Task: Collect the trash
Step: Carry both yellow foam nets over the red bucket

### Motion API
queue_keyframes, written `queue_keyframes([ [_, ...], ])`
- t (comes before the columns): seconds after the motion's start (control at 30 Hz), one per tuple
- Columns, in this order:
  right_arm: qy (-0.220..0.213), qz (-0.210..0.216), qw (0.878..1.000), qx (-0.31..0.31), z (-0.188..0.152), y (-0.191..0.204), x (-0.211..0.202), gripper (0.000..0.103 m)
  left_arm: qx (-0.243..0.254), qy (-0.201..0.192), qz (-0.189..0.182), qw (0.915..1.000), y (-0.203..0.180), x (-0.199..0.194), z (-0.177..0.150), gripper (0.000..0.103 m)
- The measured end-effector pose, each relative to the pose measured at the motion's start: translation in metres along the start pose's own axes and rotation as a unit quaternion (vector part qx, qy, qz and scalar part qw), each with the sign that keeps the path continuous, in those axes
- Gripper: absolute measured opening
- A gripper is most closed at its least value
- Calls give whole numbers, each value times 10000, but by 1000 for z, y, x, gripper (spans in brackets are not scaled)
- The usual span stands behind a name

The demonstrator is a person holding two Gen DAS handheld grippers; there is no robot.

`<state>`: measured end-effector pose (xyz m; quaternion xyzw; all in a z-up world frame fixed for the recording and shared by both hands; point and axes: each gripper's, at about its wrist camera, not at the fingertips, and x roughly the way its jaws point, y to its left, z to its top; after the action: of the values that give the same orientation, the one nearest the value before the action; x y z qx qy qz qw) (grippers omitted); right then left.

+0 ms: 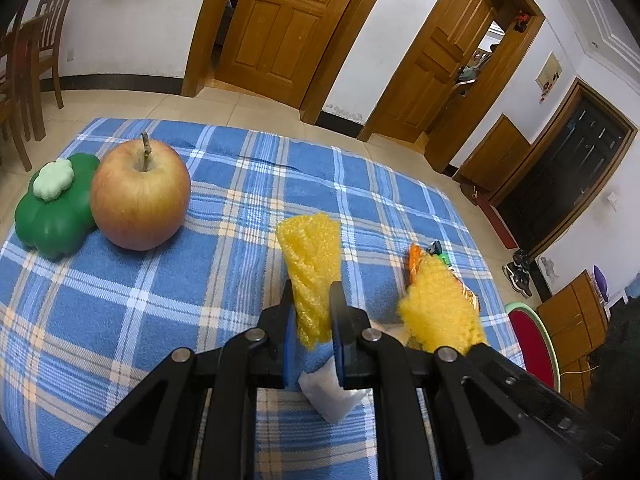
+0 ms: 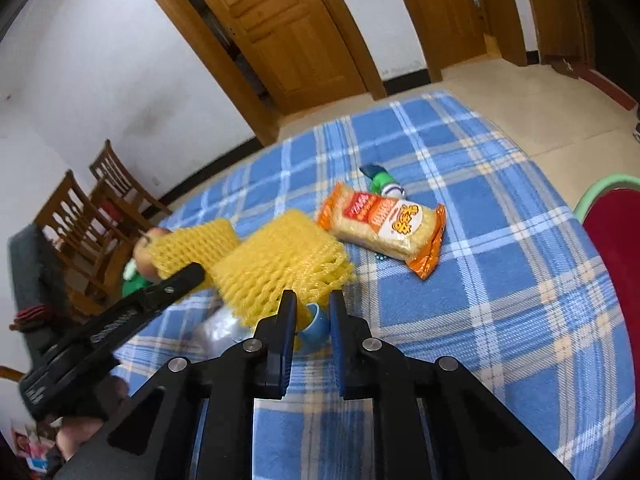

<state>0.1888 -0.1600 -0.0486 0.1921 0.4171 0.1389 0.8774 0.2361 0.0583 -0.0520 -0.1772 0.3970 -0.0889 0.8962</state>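
My left gripper [image 1: 312, 292] is shut on a yellow foam fruit net [image 1: 310, 264], held just above the blue checked tablecloth [image 1: 160, 320]. My right gripper [image 2: 312, 300] is shut on the near edge of a second yellow foam net [image 2: 280, 264], and a small blue cup [image 2: 316, 326] shows through the gap under its fingers. The two nets hang side by side. An orange snack packet [image 2: 384, 228] lies behind them, with a green and white wrapper [image 2: 382, 182] beyond it. A white scrap [image 1: 332, 398] lies under the left fingers.
An apple [image 1: 140, 196] and a green clover-shaped box [image 1: 56, 212] stand at the table's left. Clear crumpled plastic [image 2: 220, 332] lies beside the blue cup. A red chair with a green rim [image 2: 616, 264] stands by the table's right edge. Wooden chairs [image 2: 80, 220] stand beyond the left side.
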Motion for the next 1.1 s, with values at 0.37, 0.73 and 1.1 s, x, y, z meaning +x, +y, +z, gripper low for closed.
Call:
queue_keyframes([
  [0.37,37,-575,9983,91,-33,-31,-45,16,133,-78,-111,9998,-11,-9,0,14],
  [0.73,139,-642,9973,338,-39,-56,-66,35,465,-123,-250,9985,-40,-40,-16,14],
  [1.1,592,-838,9928,618,-20,-80,-39,40,569,-161,-335,9977,-57,-68,-31,14],
])
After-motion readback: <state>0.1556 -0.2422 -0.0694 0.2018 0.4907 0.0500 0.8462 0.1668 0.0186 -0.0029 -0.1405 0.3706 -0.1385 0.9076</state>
